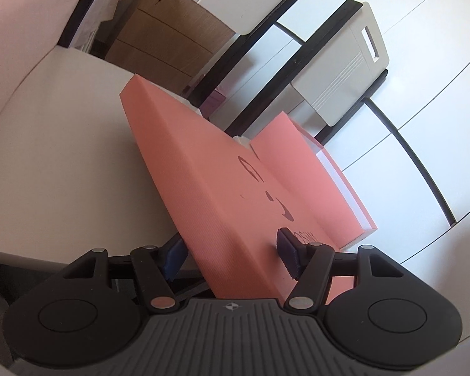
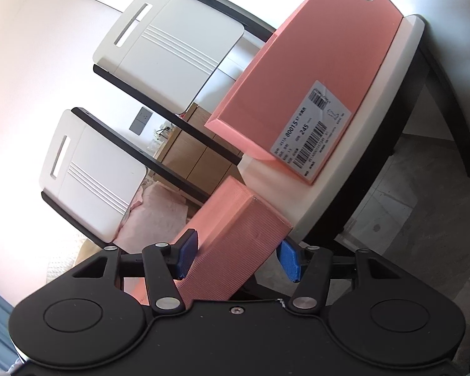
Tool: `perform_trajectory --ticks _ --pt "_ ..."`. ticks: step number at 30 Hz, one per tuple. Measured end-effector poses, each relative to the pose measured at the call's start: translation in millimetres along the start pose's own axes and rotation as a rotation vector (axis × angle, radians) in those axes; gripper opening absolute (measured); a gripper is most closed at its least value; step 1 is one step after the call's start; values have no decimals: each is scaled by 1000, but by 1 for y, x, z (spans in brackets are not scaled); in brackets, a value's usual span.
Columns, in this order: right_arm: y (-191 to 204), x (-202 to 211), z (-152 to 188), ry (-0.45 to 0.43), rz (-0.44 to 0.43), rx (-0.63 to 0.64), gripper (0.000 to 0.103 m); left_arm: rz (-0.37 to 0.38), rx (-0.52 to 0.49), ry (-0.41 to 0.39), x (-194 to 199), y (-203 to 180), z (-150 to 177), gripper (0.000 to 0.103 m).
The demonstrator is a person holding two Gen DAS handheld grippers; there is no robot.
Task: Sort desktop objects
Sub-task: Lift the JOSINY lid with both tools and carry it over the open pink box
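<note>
A pink shoebox lid [image 1: 203,169] with dark printed marks is tilted up over the white table [image 1: 47,156]. My left gripper [image 1: 232,255] is shut on its near edge, blue pads on both sides. Behind it stands the pink box base [image 1: 313,185], with white tissue paper showing inside. In the right wrist view the same lid [image 2: 235,241] sits between my blue pads, and my right gripper [image 2: 238,258] is shut on its end. The box base [image 2: 297,72] lies on the table [image 2: 360,144], with a white barcode label [image 2: 316,128] on its end.
Two white chairs with black frames [image 2: 159,40] [image 2: 87,175] stand by the table; one shows in the left wrist view [image 1: 344,62]. A wooden cabinet [image 1: 166,31] stands behind. The table edge and a dark leg [image 2: 454,94] are at right, above grey floor.
</note>
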State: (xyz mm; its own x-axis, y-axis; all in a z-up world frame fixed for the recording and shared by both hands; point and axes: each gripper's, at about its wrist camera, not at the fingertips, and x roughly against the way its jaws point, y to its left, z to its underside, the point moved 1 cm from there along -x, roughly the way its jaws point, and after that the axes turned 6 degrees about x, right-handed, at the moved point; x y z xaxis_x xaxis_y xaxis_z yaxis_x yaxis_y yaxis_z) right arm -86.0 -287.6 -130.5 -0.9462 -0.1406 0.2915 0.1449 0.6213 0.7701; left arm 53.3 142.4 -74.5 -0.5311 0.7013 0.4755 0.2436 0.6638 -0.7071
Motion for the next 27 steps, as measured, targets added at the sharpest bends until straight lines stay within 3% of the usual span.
perform_trajectory --ticks 10,16,21,27 --pt "23 2 -27 -35 -86 37 57 25 -48 -101 21 -34 -13 68" --pt "34 9 -62 -88 -141 38 57 38 -114 -136 21 -82 -34 68" --pt "44 16 -96 -145 -180 48 57 81 -150 -139 6 -128 -51 69" --pt "41 33 -153 -240 -181 86 57 138 -169 -92 -39 -178 -63 70"
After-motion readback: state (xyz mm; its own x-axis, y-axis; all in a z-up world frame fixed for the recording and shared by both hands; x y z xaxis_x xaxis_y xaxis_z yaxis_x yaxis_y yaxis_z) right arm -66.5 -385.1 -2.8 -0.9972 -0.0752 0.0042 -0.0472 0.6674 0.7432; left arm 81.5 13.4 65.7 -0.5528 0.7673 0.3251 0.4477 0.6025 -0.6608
